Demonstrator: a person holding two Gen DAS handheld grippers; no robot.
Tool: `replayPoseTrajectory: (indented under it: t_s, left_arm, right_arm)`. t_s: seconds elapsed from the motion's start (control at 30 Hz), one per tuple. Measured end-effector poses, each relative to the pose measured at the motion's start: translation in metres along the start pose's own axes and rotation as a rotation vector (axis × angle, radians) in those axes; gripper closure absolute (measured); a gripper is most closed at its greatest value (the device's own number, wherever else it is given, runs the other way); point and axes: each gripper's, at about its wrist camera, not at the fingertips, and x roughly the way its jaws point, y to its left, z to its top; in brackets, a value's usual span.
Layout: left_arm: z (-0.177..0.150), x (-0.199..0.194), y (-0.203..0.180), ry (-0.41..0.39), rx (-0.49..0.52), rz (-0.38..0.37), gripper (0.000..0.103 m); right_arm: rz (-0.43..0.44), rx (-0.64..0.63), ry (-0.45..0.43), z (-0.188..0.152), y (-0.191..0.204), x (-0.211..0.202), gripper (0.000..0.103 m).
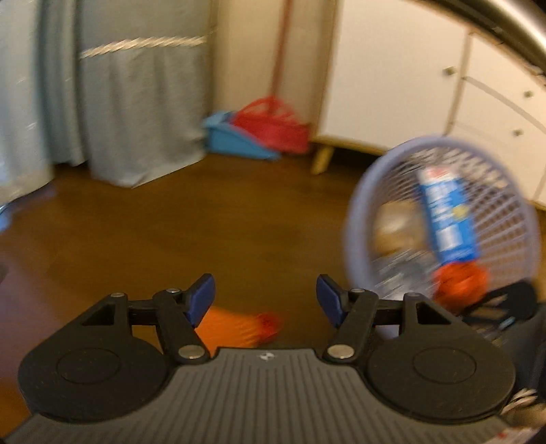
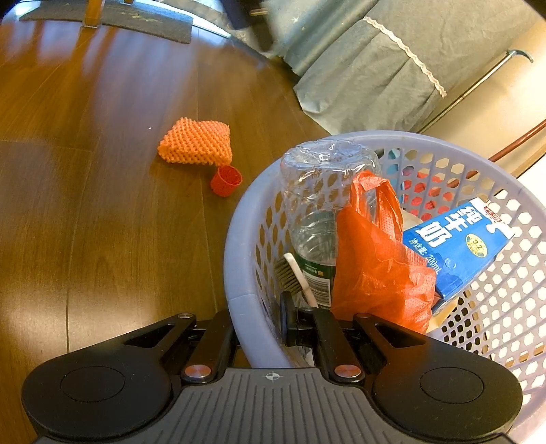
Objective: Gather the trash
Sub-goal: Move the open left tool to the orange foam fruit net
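Lavender basket (image 2: pixel 239 300) wall is pinched between the right gripper (image 2: pixel 259 324) fingers, bottle, orange bag and milk carton (image 2: pixel 457 246) inside, while the left gripper (image 1: pixel 265 300) hovers wide apart, empty, above the orange foam net (image 2: pixel 196 141) on the floor.

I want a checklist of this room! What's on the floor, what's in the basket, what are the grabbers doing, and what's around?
Surface: brown wood floor, mostly bare.
Job's things: orange foam net and red cap lie on the floor, touching or nearly so. Basket holds a clear bottle, orange bag, blue milk carton and a brush.
Clutter: blue dustpan and red broom by the wall.
Grippers: left gripper open, empty; right gripper jaws clamp the basket rim.
Cables: nothing seen.
Surroundings: grey curtain, white cabinet, dark mat.
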Motion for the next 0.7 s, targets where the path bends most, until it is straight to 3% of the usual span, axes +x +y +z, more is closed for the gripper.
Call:
replayPoseTrajectory:
  t_s: [0.23,0.7]
  left_arm:
    - [-0.036,0.000,0.048,0.067,-0.023,0.101,0.041]
    - [-0.064,0.029,0.041,0.173,0.018,0.090,0.038]
  right_arm:
    - [0.000,0.005,0.000,0.000,0.000,0.001,0.099]
    - [-0.001,0.005,0.001,0.002,0.000,0.000,0.099]
